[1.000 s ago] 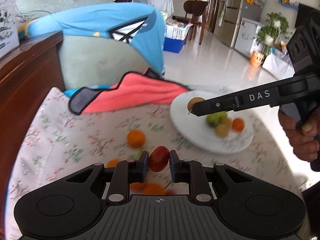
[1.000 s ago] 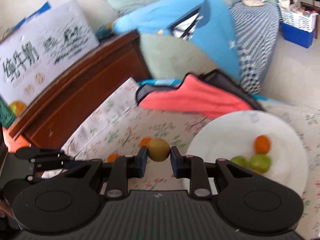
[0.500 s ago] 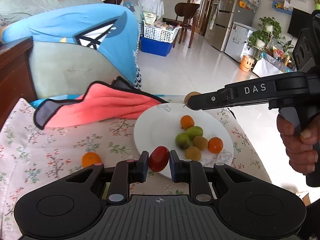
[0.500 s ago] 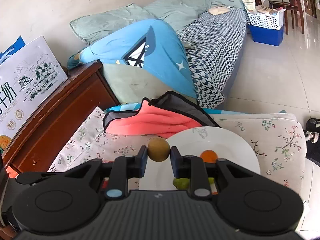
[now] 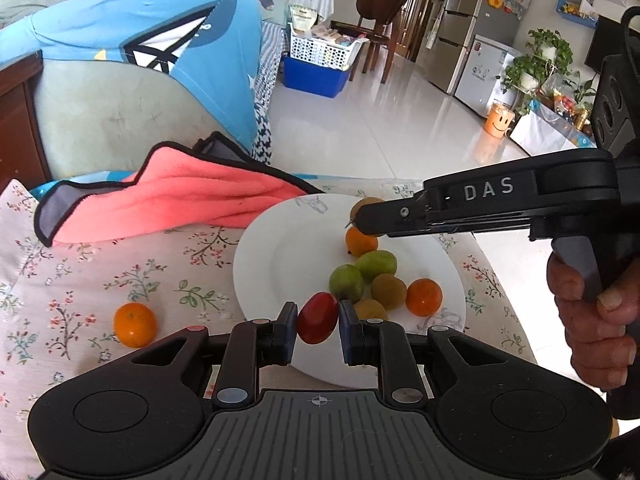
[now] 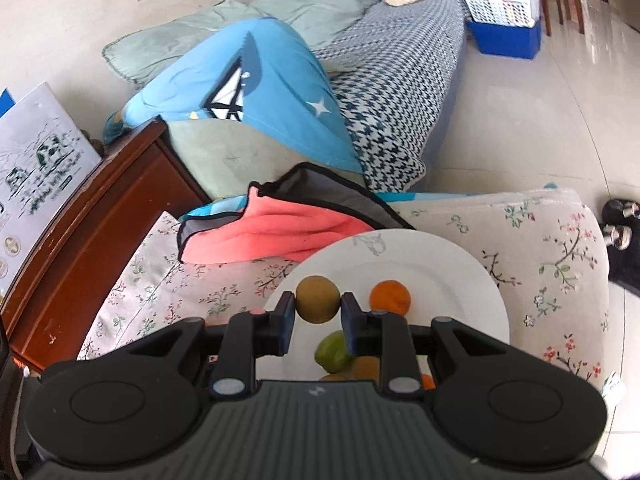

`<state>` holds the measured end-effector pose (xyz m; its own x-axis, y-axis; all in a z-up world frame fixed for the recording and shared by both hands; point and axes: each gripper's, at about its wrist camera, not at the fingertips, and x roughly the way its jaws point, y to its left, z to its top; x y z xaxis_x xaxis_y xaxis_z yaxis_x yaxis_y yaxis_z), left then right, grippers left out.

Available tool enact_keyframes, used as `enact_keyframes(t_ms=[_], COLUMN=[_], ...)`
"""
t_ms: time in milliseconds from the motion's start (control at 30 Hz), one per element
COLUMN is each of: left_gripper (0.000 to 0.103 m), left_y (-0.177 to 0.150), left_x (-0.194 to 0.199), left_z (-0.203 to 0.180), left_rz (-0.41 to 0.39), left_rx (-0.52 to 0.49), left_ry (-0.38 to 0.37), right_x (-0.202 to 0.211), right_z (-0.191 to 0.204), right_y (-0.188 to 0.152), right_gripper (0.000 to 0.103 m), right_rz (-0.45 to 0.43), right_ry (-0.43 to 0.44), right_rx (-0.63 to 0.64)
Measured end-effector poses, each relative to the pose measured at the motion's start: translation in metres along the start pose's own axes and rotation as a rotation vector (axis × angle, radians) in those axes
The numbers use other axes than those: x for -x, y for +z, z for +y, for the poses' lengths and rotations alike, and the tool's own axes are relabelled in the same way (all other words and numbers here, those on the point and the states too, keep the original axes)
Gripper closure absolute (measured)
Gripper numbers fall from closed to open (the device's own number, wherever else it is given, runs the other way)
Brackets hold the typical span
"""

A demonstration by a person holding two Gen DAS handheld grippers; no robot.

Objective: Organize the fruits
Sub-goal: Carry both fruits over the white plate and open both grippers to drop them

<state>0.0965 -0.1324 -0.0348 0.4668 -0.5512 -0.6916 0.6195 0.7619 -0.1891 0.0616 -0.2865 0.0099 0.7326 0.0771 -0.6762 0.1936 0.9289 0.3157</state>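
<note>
**Two grippers, two fruits, one plate**

A person holds a black two-finger gripper in each hand over a round white ceramic plate (image 5: 280, 248) set on a floral-print tablecloth (image 5: 120, 272). The left gripper (image 5: 318, 322) has its jaws clamped on a small oval red fruit (image 5: 317, 317) at the plate's near rim. The right gripper (image 6: 318, 309), its handle gripped by the person's right hand (image 5: 596, 320), pinches a round olive-brown fruit (image 6: 317, 299) above the plate's far side. On the plate lie two orange fruits, two green ones and two brownish ones, clustered together. One more small round orange fruit (image 5: 134, 324) sits alone on the cloth, left of the plate. A crumpled coral-pink towel with dark edging (image 5: 168, 204) touches the plate's far edge.
</note>
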Motion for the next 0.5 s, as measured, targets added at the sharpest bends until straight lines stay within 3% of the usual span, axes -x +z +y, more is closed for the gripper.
enact_keyframes(t_ms=[500], left_gripper=[0.081], left_y=[0.003], left_x=[-0.010], left_z=[-0.005], left_rz=[0.002], left_rx=[0.033], left_ry=[0.010], right_x=[-0.016], right_z=[-0.006], right_y=[-0.002], right_gripper=[0.078], right_rz=[0.024], right_ry=[-0.045], right_rx=[-0.049])
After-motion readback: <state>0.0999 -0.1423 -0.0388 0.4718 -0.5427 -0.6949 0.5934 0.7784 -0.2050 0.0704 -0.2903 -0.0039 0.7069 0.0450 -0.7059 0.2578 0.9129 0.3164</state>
